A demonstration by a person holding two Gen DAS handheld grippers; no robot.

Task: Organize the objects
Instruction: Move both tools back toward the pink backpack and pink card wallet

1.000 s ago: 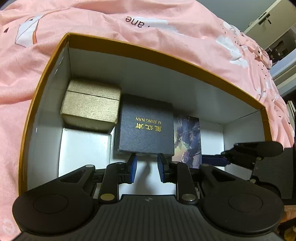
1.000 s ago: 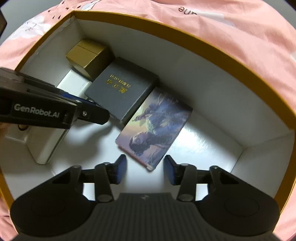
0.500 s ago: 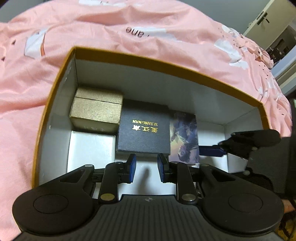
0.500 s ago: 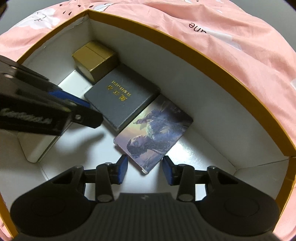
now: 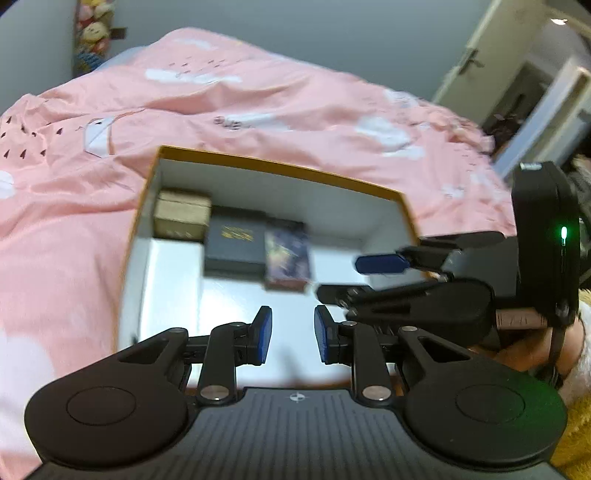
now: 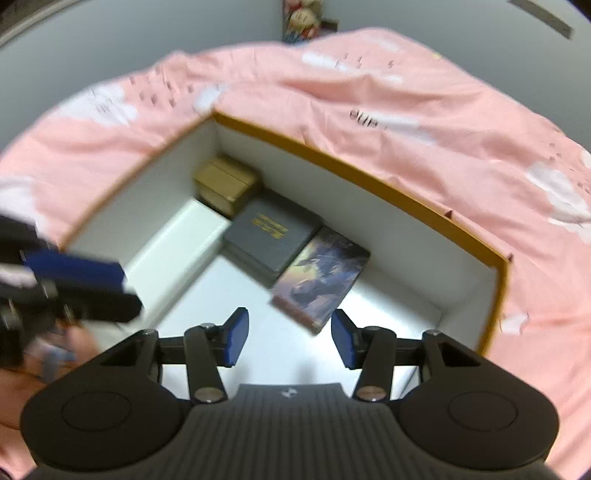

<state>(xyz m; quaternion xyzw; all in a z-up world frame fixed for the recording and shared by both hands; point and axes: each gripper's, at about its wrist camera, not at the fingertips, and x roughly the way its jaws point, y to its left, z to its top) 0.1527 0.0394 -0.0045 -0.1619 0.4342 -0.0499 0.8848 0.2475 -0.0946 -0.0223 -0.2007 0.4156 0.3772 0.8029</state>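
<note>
Both tools have lifted out of the orange-rimmed white cardboard box (image 6: 369,177); left tool (image 5: 291,334) empty, narrowly parted; right tool (image 6: 288,338) empty, jaws just widened.

Pink bedspread (image 5: 258,122) beneath; plush toys (image 5: 92,33) behind; door (image 5: 476,62) beyond.

Bedspread (image 5: 258,110): spread under and around the open box (image 5: 280,168) you worked in.
Far left corner: the small box (image 6: 225,182) sat there.
Near of it: the flat white box (image 6: 177,243) lay along the left wall.
Right of the small box: the dark case (image 6: 275,232), touching it.
Right again: the picture card box (image 6: 321,273), against the case.
Near right floor: bare.
</note>
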